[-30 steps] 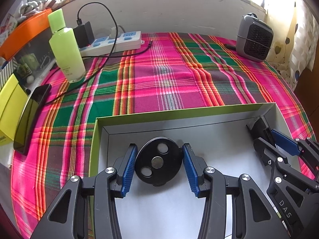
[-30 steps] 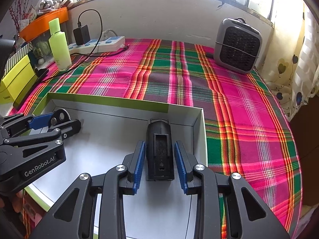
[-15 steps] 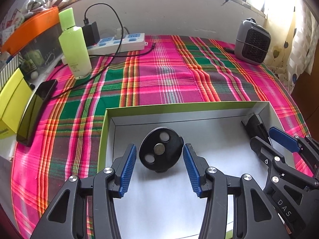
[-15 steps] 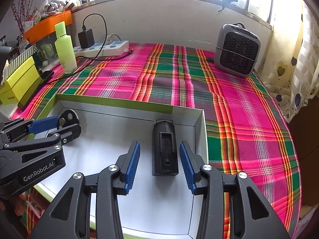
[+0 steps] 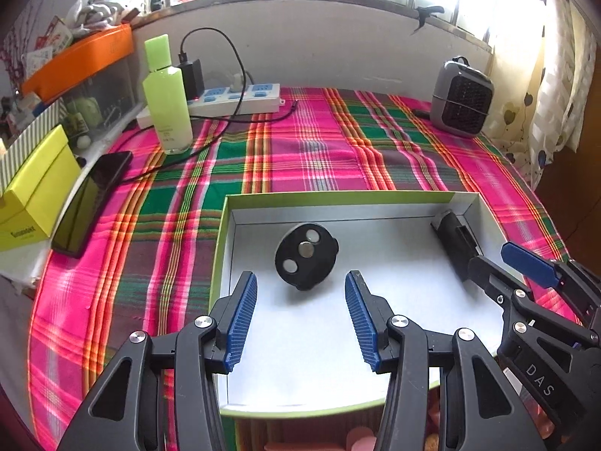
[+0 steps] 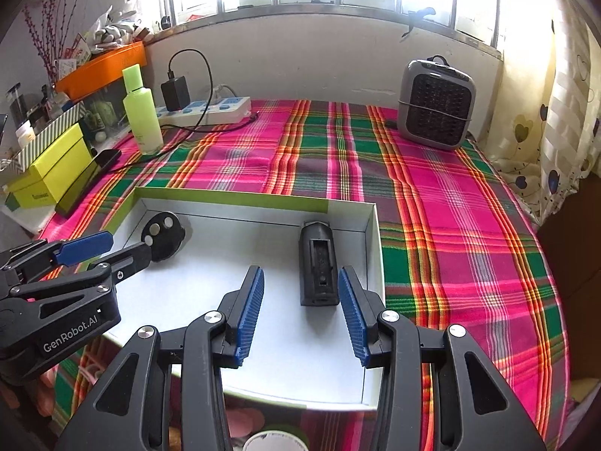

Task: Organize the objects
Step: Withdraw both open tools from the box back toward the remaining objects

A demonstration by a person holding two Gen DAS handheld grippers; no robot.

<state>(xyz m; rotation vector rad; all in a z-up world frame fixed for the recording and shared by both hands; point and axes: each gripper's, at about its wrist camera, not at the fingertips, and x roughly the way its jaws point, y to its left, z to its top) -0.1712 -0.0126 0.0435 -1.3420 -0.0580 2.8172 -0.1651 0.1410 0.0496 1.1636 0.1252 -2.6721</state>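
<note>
Left wrist view: left gripper (image 5: 300, 314) spread wide, empty, just short of disc (image 5: 305, 256) lying in box (image 5: 338, 198). Right gripper (image 6: 300, 310) likewise agape, flanking near end of holder (image 6: 317, 268) by right wall. Placing apparently done; next, probably lifting clear without nudging either.

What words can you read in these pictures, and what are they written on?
"GenRobot.AI": side of the left tool.
"DAS": side of the right tool, rest cut off.
Yellow box: dark word, too blurred to read.
Green bottle: print too small to read.
</note>
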